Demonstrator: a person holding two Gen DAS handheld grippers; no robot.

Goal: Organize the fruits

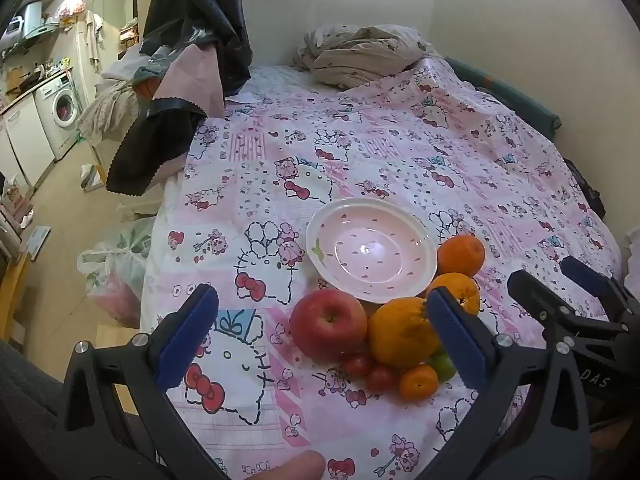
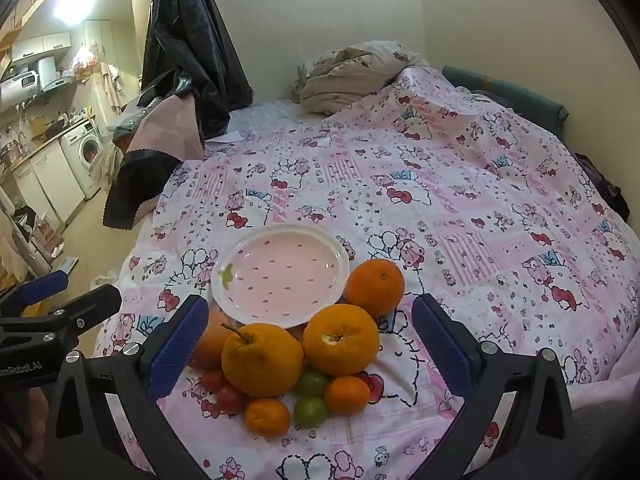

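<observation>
- The fruit lies heaped on the bedsheet [image 1: 360, 152] just near of the empty pink bowl [image 2: 280, 272]; an outer piece such as the red apple [image 1: 328, 322] is best taken first, gripped gently across its widest part.
- The left gripper [image 1: 320, 344] and right gripper [image 2: 310, 344] are both tilted downward above the heap, jaws spread fully, nothing held.

Left gripper [image 1: 320, 336] with black angular plastic arms, ribbed blue pads [image 1: 454, 336] on the fingers, round silver screws at the joints, right gripper [image 2: 310, 350] of the same build, white lettering on its black body, a bare fingertip [image 1: 292, 468]
</observation>
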